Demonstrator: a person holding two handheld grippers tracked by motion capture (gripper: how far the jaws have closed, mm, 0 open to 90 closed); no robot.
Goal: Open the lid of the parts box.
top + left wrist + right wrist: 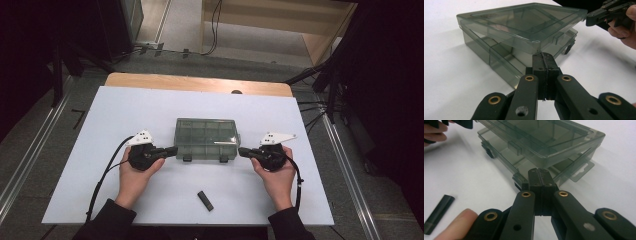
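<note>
Both tongs (172, 149) (243, 151) pressed together, empty, under raised lid (524, 22) of smoky box (207, 138).

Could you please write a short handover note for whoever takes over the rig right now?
Left tool: shut, empty, tip under the lid's left corner.
Right tool: shut, empty, tip under the lid's right corner.
The smoky transparent plastic compartment box sits mid-table on the white table sheet; its lid is raised slightly at the front.
A small black rectangular stick lies nearer the person.
Done: lid lifted ajar. Probably left: opening it fully.
</note>
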